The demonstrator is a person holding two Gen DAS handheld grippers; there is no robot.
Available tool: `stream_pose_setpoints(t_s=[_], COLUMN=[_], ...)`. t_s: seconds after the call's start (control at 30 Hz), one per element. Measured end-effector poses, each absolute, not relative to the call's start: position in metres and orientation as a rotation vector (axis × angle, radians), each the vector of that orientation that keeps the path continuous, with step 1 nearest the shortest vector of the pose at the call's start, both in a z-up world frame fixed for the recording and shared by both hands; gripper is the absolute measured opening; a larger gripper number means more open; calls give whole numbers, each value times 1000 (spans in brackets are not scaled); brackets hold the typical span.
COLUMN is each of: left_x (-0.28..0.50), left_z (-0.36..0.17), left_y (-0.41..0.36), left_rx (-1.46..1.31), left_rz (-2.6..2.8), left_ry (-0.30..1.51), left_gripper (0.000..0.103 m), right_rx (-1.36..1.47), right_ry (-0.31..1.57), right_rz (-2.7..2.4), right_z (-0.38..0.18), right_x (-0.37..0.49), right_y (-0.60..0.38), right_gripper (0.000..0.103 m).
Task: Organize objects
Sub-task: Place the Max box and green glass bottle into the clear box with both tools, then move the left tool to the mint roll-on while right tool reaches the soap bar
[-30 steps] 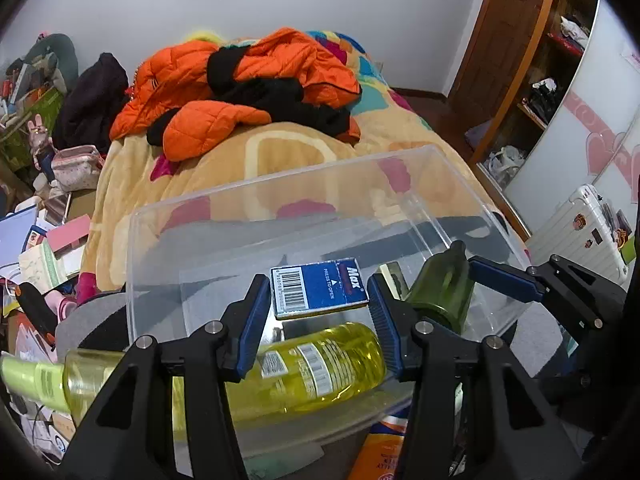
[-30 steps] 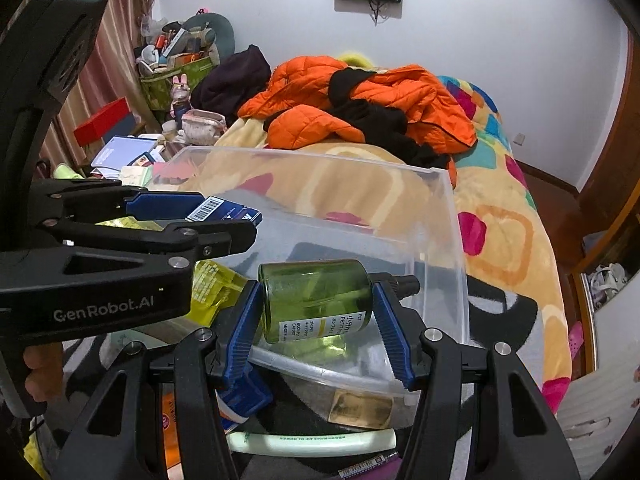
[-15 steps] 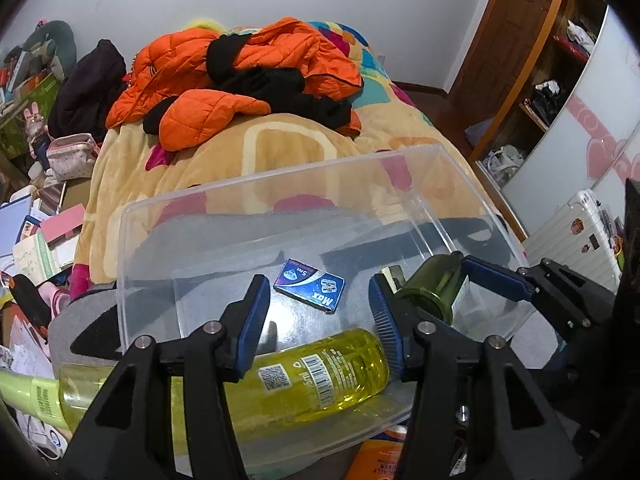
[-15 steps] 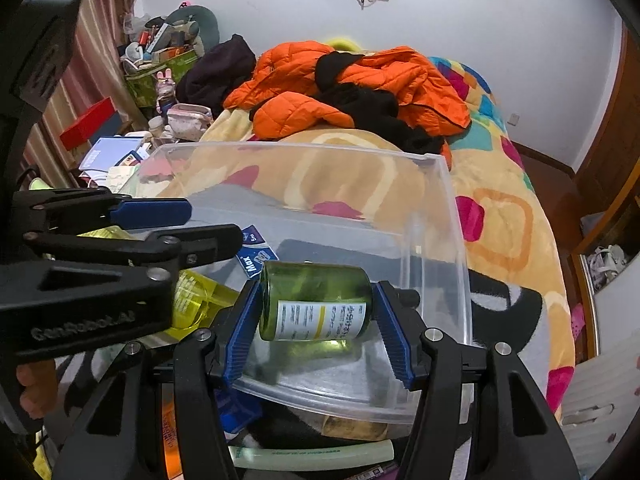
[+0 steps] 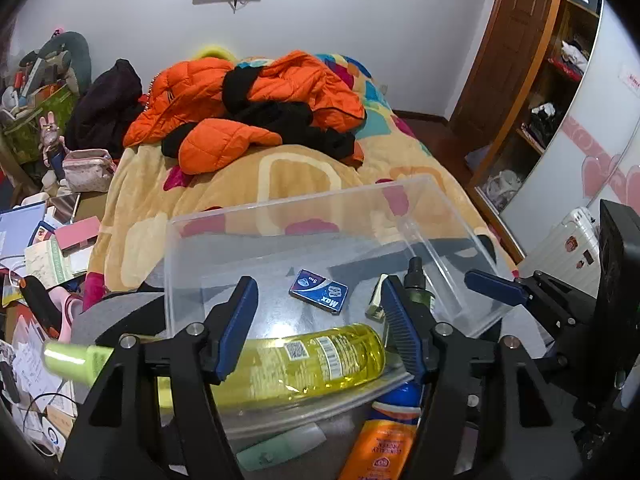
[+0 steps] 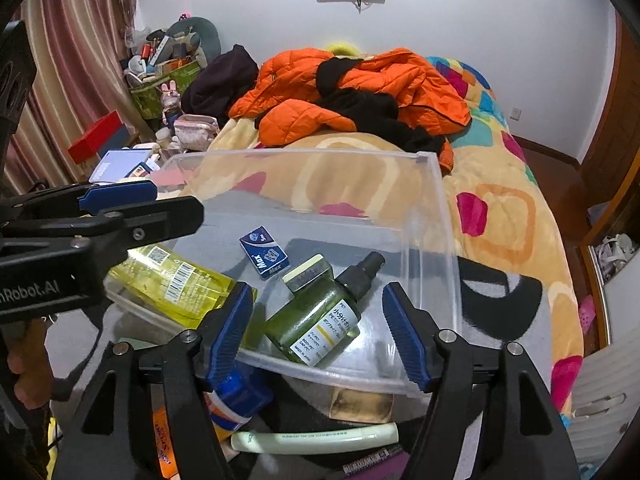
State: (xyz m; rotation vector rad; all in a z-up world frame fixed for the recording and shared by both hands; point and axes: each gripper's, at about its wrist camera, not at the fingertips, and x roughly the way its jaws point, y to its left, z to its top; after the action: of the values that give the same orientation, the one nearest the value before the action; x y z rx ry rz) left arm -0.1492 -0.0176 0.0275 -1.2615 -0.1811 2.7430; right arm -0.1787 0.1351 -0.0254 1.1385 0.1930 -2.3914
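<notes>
A clear plastic bin (image 5: 304, 204) (image 6: 436, 216) stands at the foot of the bed. Inside lie a yellow bottle (image 5: 316, 360) (image 6: 176, 280), a small blue box (image 5: 320, 292) (image 6: 264, 258), a small pale item (image 6: 308, 272) and a green spray bottle (image 6: 316, 324), whose black nozzle shows in the left wrist view (image 5: 414, 280). My left gripper (image 5: 320, 328) is open and empty above the yellow bottle. My right gripper (image 6: 320, 332) is open, its fingers wide on either side of the green bottle, apart from it.
Below the bin's near edge lie an orange bottle with a blue cap (image 5: 380, 440) (image 6: 236, 396) and a pale green tube (image 6: 316, 436). Orange jackets (image 5: 248, 108) are piled on the bed. Boxes and clutter (image 5: 44, 248) fill the left floor. A white suitcase (image 5: 576, 236) stands right.
The left gripper opened and let the blue box drop into the bin. The right gripper opened and released the green bottle, which now lies in the bin. Both grippers pulled back slightly.
</notes>
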Motion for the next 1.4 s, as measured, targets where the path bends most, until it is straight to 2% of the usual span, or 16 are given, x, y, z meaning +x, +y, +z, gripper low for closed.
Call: stream_pose_setpoints(t_s=[0.13,0.5,0.67,0.97,1.1,1.4], left_x=[-137,-100,-83,-57,-57,-65], left_z=[37,50,48,11,-22,-69], left_y=[-20,-21,-18,-25,-39,-64], left_rx=[-1217,-1144,-1136,-1242,-1375,-1514], left_rz=[2760,2780,2778,2726,2689,2668], left_ry=[-193,-185,-129,-114,-172,-238], left_gripper=[72,84,86,87,87,86], right_rx=[1103,1016,994,1110,1213,1270], right_ry=[172,175,194,206,129,111], right_rz=[-2391,-2465,-2505,-2505,-2459,-2455], right_z=[-17,7,10,-22,-46,-65], right_x=[-169,-141,-130,-124,-127,-142], right_y=[141,165,175,188,197,195], right_gripper=[73,75,82,82,82,81])
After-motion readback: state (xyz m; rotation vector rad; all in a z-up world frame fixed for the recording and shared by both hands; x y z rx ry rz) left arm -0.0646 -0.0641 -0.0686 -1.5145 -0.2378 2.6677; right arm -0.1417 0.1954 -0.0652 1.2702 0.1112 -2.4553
